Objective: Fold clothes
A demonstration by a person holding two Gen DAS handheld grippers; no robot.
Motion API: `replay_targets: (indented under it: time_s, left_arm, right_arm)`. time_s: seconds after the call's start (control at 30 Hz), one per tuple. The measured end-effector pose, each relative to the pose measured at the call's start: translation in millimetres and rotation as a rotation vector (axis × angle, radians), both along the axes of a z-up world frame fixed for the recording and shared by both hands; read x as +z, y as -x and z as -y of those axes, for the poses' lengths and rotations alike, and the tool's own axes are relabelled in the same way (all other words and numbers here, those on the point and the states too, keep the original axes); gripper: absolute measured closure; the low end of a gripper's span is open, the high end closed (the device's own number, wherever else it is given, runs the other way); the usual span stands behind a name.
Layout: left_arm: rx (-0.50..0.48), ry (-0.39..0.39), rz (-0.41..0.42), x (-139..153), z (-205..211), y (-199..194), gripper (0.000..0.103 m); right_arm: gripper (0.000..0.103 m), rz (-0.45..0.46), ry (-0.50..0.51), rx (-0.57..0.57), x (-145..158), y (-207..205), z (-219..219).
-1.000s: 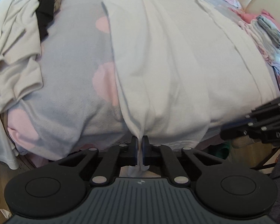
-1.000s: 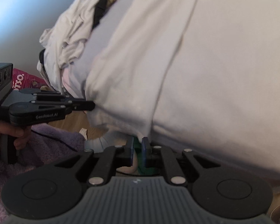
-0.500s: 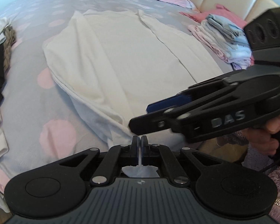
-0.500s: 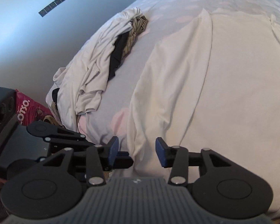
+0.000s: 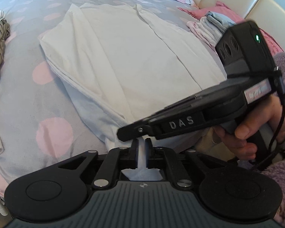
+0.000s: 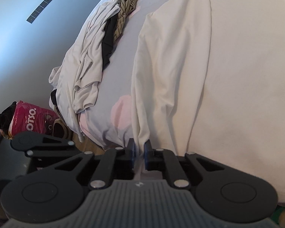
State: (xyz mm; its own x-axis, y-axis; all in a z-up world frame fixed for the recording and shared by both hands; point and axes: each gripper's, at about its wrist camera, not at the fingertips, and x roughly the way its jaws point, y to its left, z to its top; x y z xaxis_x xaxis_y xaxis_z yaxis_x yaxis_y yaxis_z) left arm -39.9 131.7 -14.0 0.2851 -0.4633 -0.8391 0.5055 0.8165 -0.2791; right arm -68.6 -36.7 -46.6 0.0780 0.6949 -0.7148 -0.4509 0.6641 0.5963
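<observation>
Midway through, by the look of it: cream shirt [image 5: 123,57] spread flat across the centre of the left wrist view on the polka-dot bed [image 5: 24,98], sides apparently turned in lengthwise, its near hem drooping over the bed's edge at lower centre. Left claw [image 5: 142,153] easing open, a strip of hem cloth between the pads and not clearly pinched any more. Right claw [image 6: 139,153] closing on the same hem at lower centre of its own view, cloth between the blue pads, grip seemingly not yet firm. Looks like a handover of the hem corner from left to right. Already folded: small stack of pink and grey garments [image 5: 214,24] at upper right. Left to do: bottom-to-top fold of this shirt, then the crumpled heap of beige and dark clothes [image 6: 96,49] at upper left of the right wrist view
</observation>
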Motion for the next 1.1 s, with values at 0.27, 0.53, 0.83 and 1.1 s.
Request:
replay_targets:
  time_s: [0.27, 0.53, 0.83, 1.1]
  left_arm:
    - [0.080, -0.005, -0.023, 23, -46, -67, 0.060]
    - [0.357, 0.110, -0.032, -6, -89, -175, 0.055]
    - [0.518, 0.164, -0.020, -43, -106, -256, 0.055]
    - [0.479, 0.171, -0.044, -68, -93, -280, 0.088]
  right_arm:
    - [0.093, 0.062, 0.012, 0.034, 2, 4, 6]
    - [0.093, 0.102, 0.020, 0.093, 4, 3, 6]
    - [0.093, 0.093, -0.019, 0.156, 5, -2, 5]
    - [0.094, 0.071, -0.081, 0.166, 5, -8, 12]
